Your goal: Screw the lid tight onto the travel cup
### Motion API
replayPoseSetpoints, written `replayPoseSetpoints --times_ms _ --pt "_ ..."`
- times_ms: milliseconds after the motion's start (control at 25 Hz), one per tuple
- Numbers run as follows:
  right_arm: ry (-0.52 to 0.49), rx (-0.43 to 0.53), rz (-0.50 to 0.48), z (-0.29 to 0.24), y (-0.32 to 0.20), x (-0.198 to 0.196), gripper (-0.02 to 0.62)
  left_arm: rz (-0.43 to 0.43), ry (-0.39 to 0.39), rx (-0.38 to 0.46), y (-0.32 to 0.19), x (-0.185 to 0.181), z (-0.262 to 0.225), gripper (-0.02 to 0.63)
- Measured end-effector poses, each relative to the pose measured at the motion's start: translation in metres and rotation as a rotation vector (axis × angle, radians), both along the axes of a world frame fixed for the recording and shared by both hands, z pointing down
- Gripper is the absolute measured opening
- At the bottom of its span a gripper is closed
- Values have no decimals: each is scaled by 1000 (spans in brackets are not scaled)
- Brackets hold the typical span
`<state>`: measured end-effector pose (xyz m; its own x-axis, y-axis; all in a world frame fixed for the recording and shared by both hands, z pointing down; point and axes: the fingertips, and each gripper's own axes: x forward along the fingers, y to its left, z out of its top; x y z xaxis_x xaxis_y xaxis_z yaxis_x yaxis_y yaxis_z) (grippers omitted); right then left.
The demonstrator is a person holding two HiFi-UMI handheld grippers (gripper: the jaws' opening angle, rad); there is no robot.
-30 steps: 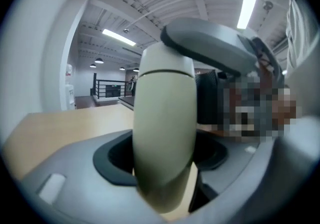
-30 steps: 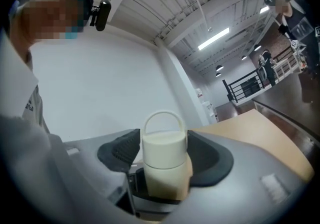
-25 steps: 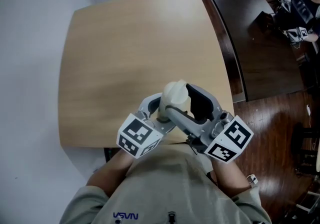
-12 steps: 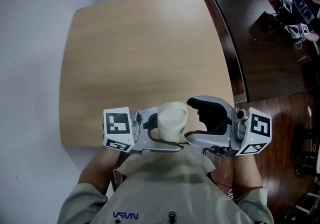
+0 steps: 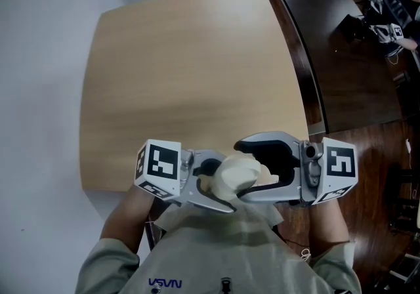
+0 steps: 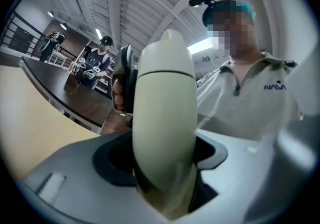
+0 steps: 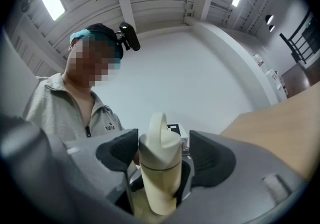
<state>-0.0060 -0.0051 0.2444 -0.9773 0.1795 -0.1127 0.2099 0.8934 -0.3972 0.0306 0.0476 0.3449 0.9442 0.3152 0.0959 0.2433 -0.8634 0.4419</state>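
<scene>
Cream plastic travel cup (image 5: 237, 173) in air, off pale wooden table's (image 5: 184, 76) 6 o'clock edge. Left gripper (image 5: 220, 182), from 9 o'clock, pinches cup body. Right gripper (image 5: 252, 169), from 3 o'clock, spread, jaws bracketing cream loop-handled lid (image 7: 160, 140). Step, likely: taking hold of lid. Next: clamp lid, twist against steadied body.

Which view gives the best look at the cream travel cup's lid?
The right gripper view: the cream domed lid shows whole, loop handle and seam included, between the right gripper's tongs. The left gripper view shows it close up and distorted; the head view shows only a blurred top.
</scene>
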Motion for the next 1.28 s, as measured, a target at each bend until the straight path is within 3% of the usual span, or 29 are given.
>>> replayPoseSetpoints --times_ms 280,560,920,1160,1280 --pt "17 32 -6 0 2 -2 308 8 -45 16 -2 3 5 316" --pt "49 45 87 9 -9 -1 279 -122 -93 58 -20 2 16 316" --pt "152 43 395 36 -49 0 278 -507 -262 182 -74 -7 45 316" --pt "215 -49 671 60 -82 -5 278 -855 -507 300 -115 -28 74 316" --pt "233 -89 766 70 -89 -6 278 -986 -574 322 -124 -37 88 316"
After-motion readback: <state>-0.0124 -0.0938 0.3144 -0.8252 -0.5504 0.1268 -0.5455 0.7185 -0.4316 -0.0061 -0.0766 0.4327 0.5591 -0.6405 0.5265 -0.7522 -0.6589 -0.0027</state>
